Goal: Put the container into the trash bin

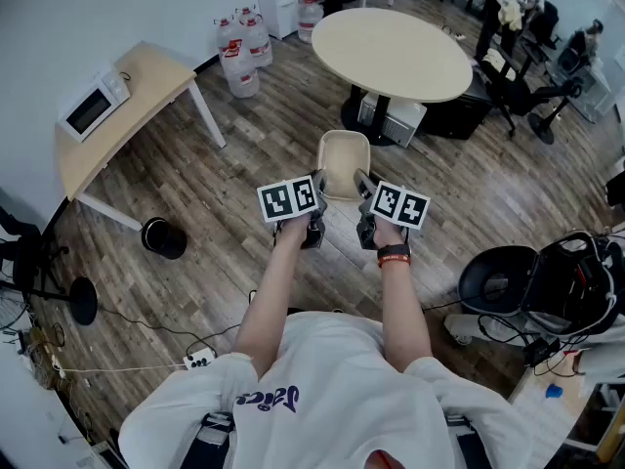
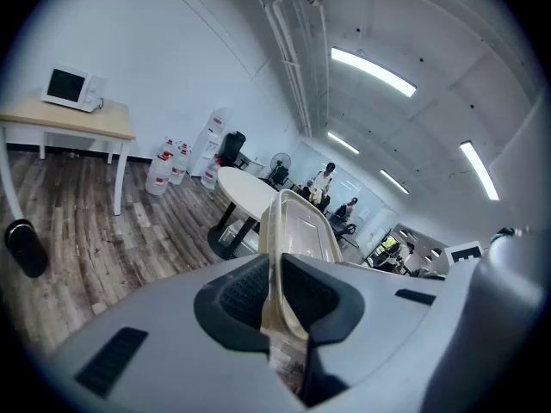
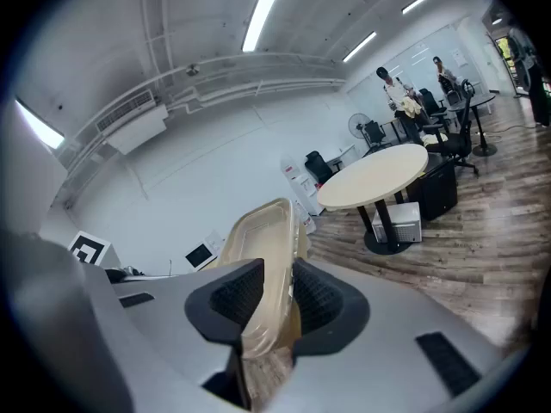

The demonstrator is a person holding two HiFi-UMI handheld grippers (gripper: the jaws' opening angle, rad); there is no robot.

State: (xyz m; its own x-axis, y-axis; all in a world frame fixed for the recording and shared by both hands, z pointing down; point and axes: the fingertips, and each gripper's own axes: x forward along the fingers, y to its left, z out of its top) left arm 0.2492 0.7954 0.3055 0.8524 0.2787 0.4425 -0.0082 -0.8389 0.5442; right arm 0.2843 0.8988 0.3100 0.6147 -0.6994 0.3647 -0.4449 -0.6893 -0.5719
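One beige container (image 1: 344, 162) is held above the floor and is seen to be empty. Its rim is clamped by the left gripper (image 1: 316, 191) and the right gripper (image 1: 363, 188). One black trash bin (image 1: 163, 237) is seen on the floor, well apart.

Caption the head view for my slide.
The left hand-held gripper and right hand-held gripper clamp a beige container; black trash bin at left.

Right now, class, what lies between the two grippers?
The container, shown in the head view. The left gripper and the right gripper each have fingers shut on one of its side edges.
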